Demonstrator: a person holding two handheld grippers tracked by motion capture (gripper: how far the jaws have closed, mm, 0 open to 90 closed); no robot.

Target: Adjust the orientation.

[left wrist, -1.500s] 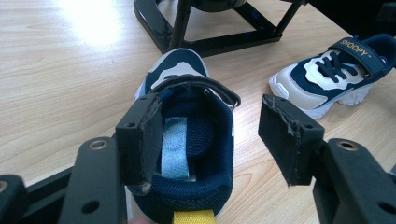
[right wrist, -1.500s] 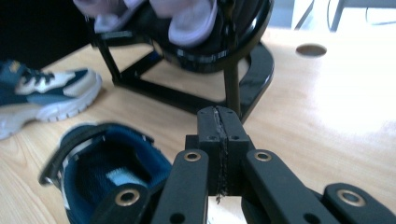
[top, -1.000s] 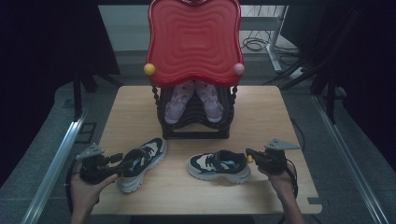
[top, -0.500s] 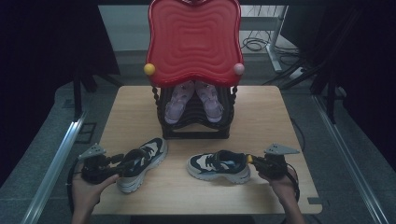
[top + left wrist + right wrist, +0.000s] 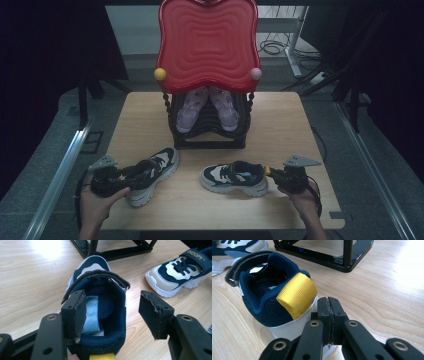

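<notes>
while both hands rest at the near edge of the table (image 5: 280, 125), the scene reads so:

left gripper (image 5: 112, 307): jaws spread wide; one jaw sits inside the heel opening of the left shoe (image 5: 100, 315), the other stands outside its wall on the wood; nothing is pinched between them

left shoe: navy and white, toe pointing away from the claw toward the rack (image 5: 207, 125); its yellow heel tab (image 5: 101, 356) lies just below the jaws

right gripper (image 5: 328, 315): jaws pressed together with no gap, nothing between them (the tips sit just beside the heel; whether they touch it i cannot tell)

right shoe (image 5: 274, 295): just ahead and left of the closed claw, heel toward it; yellow heel loop (image 5: 297, 293) nearest the tips

rack: black, beyond both claws, holding a pale pink pair (image 5: 207, 105) under a red tray (image 5: 207, 45)
</notes>
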